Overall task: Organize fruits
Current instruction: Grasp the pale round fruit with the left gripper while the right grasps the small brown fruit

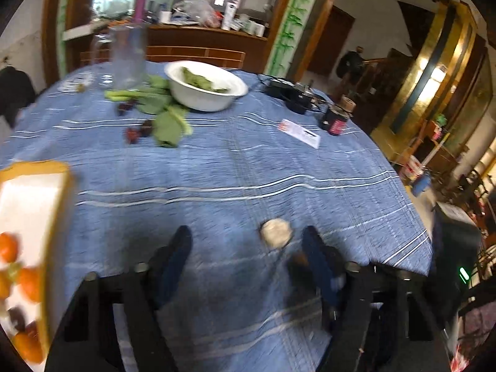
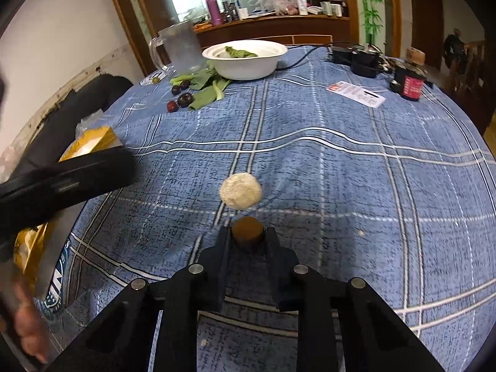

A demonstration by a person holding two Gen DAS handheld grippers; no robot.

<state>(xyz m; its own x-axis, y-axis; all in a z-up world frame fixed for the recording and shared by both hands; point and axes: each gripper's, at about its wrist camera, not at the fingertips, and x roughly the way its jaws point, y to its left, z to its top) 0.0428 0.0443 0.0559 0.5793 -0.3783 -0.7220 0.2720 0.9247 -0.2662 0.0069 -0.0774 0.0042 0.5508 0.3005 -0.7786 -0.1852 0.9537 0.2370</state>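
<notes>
Through my left wrist camera, my left gripper [image 1: 245, 248] hangs over the blue plaid tablecloth [image 1: 235, 170] with its fingers spread apart and nothing between them. A pale round fruit [image 1: 276, 232] lies on the cloth just inside my right finger, not touched by it. At the far left edge sits a yellow-rimmed white tray [image 1: 34, 192] holding oranges [image 1: 29, 282] and a dark fruit; the picture is blurred there. Far across the table a white bowl [image 1: 206, 88] holds green leaves, with more leafy greens [image 1: 164, 114] and dark cherries [image 1: 138, 131] just left of it on the cloth.

Through my right wrist camera, my right gripper [image 2: 247, 234] is clamped on a small brown round fruit [image 2: 247, 228], down close to the cloth. The pale round fruit [image 2: 241, 190] rests just beyond it, apart from my fingertips. My left gripper [image 2: 66, 181] reaches in from the left as a dark bar, with the yellow tray [image 2: 93, 139] partly hidden behind it. Far off stand the white bowl [image 2: 246, 57], the greens [image 2: 204, 88], the cherries [image 2: 181, 97] and a clear glass jug [image 2: 179, 46]. To the far right lie a white paper slip [image 2: 358, 93] and a red-labelled dark jar [image 2: 410, 85].
</notes>
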